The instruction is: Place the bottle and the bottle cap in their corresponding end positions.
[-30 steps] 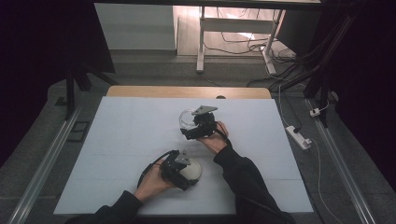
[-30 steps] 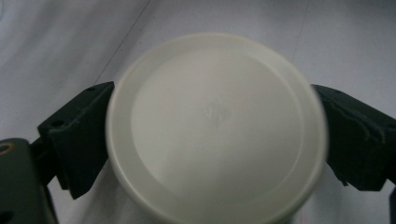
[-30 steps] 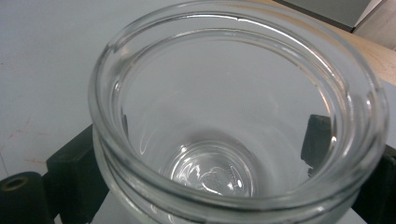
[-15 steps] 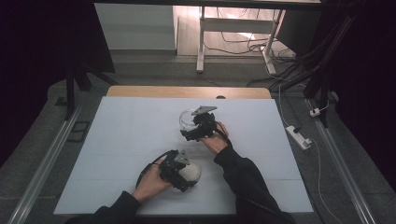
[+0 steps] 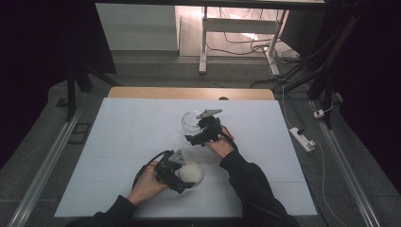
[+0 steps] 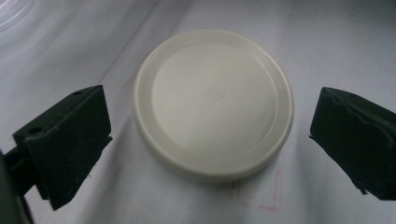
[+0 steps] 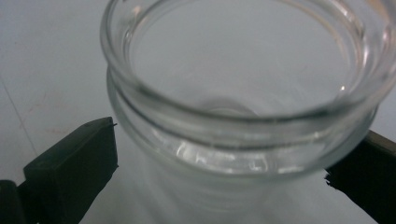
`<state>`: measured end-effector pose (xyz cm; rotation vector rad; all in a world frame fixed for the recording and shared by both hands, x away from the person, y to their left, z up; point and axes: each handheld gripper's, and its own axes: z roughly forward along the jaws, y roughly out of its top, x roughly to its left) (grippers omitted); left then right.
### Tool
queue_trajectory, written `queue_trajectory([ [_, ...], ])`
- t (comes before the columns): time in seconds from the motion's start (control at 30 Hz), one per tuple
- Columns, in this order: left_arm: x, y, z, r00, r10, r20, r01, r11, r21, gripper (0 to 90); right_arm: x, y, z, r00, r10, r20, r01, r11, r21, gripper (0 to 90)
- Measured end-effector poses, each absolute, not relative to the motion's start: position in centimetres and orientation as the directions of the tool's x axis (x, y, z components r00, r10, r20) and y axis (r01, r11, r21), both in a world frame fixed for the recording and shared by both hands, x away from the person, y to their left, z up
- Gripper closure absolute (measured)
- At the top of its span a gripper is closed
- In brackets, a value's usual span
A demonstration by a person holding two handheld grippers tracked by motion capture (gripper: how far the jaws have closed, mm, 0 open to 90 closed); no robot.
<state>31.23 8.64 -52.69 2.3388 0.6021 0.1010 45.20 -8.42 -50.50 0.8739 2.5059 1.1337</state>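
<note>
A cream lid [image 6: 214, 102] is framed between the wide-open left gripper [image 6: 205, 144], while a clear glass jar [image 7: 243, 93] is straddled, ungripped, by the parted right gripper [image 7: 224, 172].

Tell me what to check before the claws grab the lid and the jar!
1. Left claw open: ok.
2. Round cream plastic lid sits between its jaws, untouched: ok.
3. Lid lies flat on the white table: ok.
4. Clear glass jar stands upright, mouth open: ok.
5. Right claw straddles the jar: ok.
6. Right claw's jaws press the glass: cannot tell.
</note>
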Motion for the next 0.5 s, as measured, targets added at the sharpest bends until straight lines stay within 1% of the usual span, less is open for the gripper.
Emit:
queue_trajectory([
  [0.2, 31.0, 9.7, -52.4, 0.881, 0.46, -0.11, 0.408, -0.62, 0.67, 0.0, 44.8, -9.1, -50.7, -0.789, 0.614, 0.038, 0.435, 0.513, 0.74, 0.0],
  [0.3, 31.0, 10.3, -52.3, 0.874, 0.466, -0.133, 0.424, -0.601, 0.677, 0.0, 44.6, -9.4, -50.7, -0.79, 0.611, 0.055, 0.442, 0.504, 0.742, 0.0],
  [0.43, 30.8, 10.8, -52.3, 0.873, 0.463, -0.155, 0.436, -0.596, 0.674, 0.0, 44.2, -9.5, -50.7, -0.794, 0.606, 0.055, 0.438, 0.506, 0.743, 0.0],
  [0.5, 30.7, 11.1, -52.2, 0.875, 0.46, -0.151, 0.432, -0.599, 0.674, 0.0, 44.1, -9.5, -50.7, -0.795, 0.605, 0.049, 0.433, 0.509, 0.744, 0.0],
])
